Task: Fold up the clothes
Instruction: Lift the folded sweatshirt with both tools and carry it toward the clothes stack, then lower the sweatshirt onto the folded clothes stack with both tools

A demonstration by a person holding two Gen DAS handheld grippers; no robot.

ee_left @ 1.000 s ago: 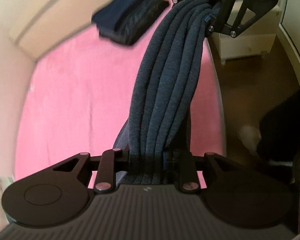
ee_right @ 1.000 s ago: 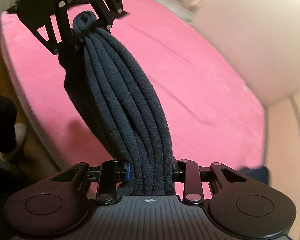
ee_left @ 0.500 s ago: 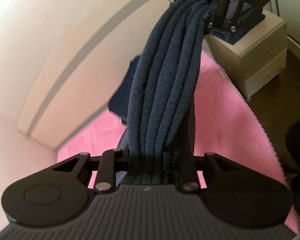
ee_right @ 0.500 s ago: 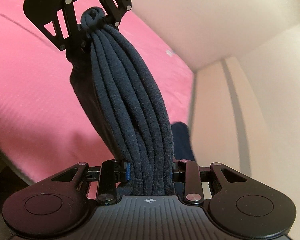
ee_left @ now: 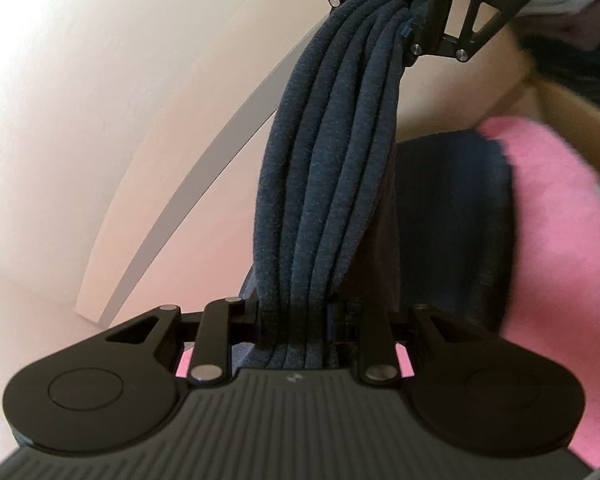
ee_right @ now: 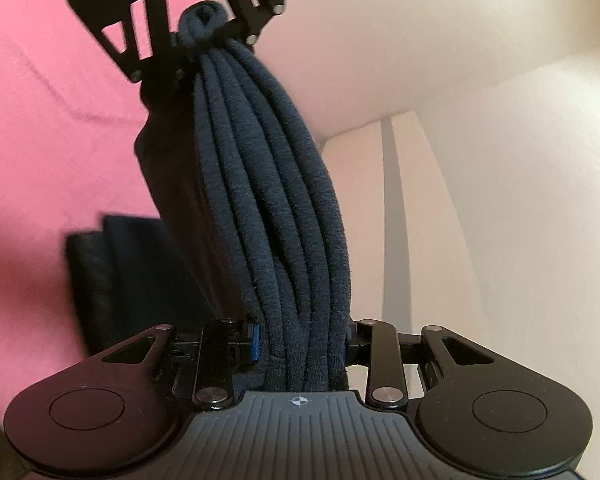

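Observation:
A dark blue garment (ee_left: 328,168), folded into a thick bundle of several layers, hangs stretched between my two grippers above the pink bed (ee_left: 560,248). My left gripper (ee_left: 296,320) is shut on one end of it, and its jaws also show at the top of the right wrist view (ee_right: 204,32). The other end (ee_right: 276,200) is clamped in my right gripper (ee_right: 300,340), whose jaws appear at the top of the left wrist view (ee_left: 396,0). A stack of folded dark clothes (ee_left: 452,220) lies on the bed just below and beside the bundle (ee_right: 112,280).
A pale wall and a cream headboard panel (ee_left: 204,168) stand close behind the stack. Pink bedding (ee_right: 40,120) spreads away to the left in the right wrist view. A bedside unit with dark items on top (ee_left: 572,32) is blurred at the upper right.
Both grippers carried the bundle across the bed toward the wall. The folded stack, far off a second ago, now lies directly under the garment. Both grips are unchanged.

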